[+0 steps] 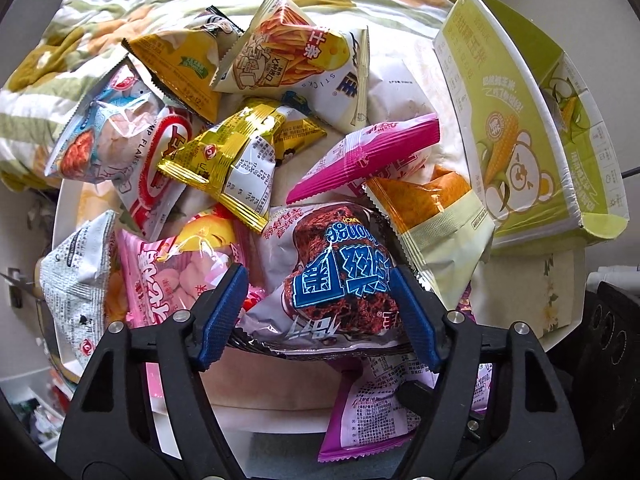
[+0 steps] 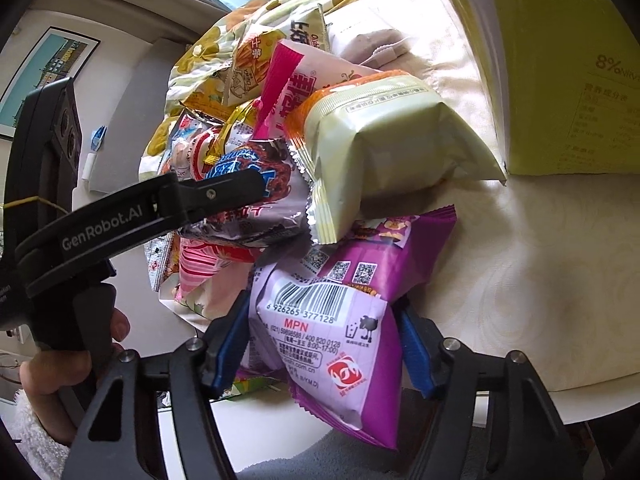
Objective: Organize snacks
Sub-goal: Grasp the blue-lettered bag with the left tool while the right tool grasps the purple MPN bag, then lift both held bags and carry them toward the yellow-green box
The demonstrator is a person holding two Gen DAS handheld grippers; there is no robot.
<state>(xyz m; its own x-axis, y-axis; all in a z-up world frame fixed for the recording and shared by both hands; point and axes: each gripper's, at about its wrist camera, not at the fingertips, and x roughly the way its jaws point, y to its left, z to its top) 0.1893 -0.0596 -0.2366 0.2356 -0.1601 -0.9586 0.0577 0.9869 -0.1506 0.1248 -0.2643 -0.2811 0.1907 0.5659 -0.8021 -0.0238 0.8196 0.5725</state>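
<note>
Snack packets (image 1: pixel 248 152) lie heaped on a cream-clothed round table (image 2: pixel 540 248), beside an open green corn carton (image 1: pixel 516 128). In the left gripper (image 1: pixel 320 312), the 2 blue pads pinch a brown chocolate-snack bag with blue lettering (image 1: pixel 340 276) at the heap's near edge. Just beside it, the right gripper (image 2: pixel 324 344) pinches a purple packet with a barcode (image 2: pixel 328 320) that overhangs the table rim.

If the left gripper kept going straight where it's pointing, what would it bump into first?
Probably nothing new: the left gripper already has the brown snack bag with blue letters between its pads, which seem to press it. Pushing on would squash that bag into the pile beneath.
</note>
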